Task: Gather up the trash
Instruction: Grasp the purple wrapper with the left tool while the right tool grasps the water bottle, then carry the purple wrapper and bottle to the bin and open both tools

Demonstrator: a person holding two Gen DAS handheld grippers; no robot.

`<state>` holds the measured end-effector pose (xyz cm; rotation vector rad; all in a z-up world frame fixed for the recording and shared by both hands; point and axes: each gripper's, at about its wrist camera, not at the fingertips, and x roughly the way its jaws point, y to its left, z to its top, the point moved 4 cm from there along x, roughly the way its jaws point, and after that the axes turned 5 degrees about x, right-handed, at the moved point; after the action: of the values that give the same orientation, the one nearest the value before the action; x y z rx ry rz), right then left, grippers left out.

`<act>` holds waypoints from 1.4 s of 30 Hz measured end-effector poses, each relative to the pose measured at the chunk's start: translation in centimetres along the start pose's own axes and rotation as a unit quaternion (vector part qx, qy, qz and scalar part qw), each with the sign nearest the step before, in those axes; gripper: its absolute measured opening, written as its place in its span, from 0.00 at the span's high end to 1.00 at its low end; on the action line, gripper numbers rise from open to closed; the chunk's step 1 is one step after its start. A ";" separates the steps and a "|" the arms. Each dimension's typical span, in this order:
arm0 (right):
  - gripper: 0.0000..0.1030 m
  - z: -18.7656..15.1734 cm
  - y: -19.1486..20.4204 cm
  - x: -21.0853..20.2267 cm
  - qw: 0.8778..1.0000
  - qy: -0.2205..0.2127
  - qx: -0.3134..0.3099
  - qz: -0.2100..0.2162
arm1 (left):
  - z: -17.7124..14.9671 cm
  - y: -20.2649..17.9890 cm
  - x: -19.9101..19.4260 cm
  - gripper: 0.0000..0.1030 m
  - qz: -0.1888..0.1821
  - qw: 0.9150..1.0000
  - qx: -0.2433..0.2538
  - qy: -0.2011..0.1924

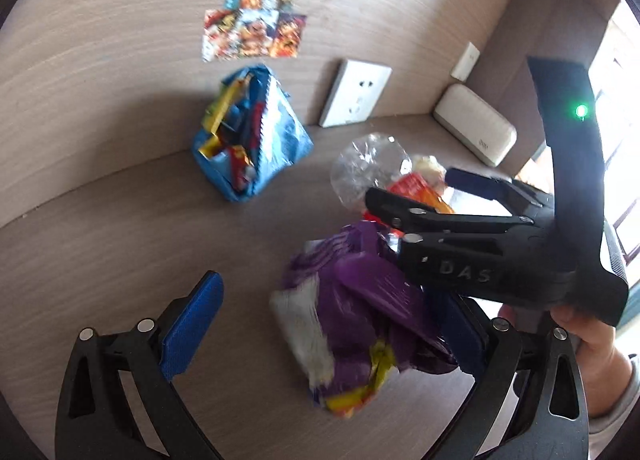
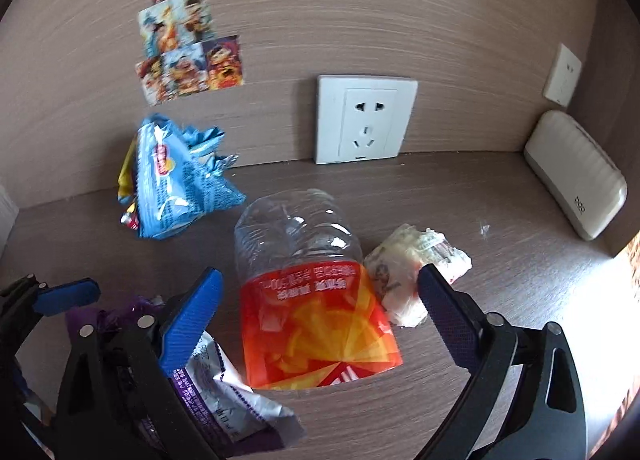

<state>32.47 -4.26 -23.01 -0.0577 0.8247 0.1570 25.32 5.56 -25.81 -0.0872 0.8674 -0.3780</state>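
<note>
A purple snack wrapper (image 1: 352,324) lies crumpled on the desk between the wide-open fingers of my left gripper (image 1: 324,324). It also shows in the right wrist view (image 2: 224,400) at the lower left. My right gripper (image 2: 320,292) is open around a clear plastic bottle with an orange label (image 2: 312,300), which lies on its side. In the left wrist view the right gripper (image 1: 408,187) reaches in from the right above the bottle (image 1: 368,163). A crumpled white paper wad (image 2: 416,264) lies right of the bottle. A blue chip bag (image 1: 248,131) stuffed with wrappers stands by the wall (image 2: 176,179).
A white wall socket (image 2: 364,119) sits on the wooden back panel, with colourful stickers (image 2: 188,47) above the blue bag. A white oblong device (image 2: 576,175) leans in the right corner. A second small socket (image 2: 562,73) is on the right wall.
</note>
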 end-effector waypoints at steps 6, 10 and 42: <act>0.27 -1.0 0.6 0.8 1.000 0.022 -0.022 0.004 | -0.8 -1.2 0.5 0.38 -0.006 1.000 0.004 0.003; 0.30 -1.0 0.5 0.2 0.999 0.019 -0.025 0.015 | -0.9 -1.6 -0.5 0.44 0.013 1.000 0.024 -0.007; 0.29 -19.8 -21.9 -22.1 0.981 -0.040 0.181 -0.057 | -8.1 -29.6 -3.0 0.45 -0.092 0.976 0.198 0.004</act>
<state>6.80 -30.67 -20.39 0.2426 0.7574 -0.0999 8.91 -20.34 -22.18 0.2040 0.7803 -0.7197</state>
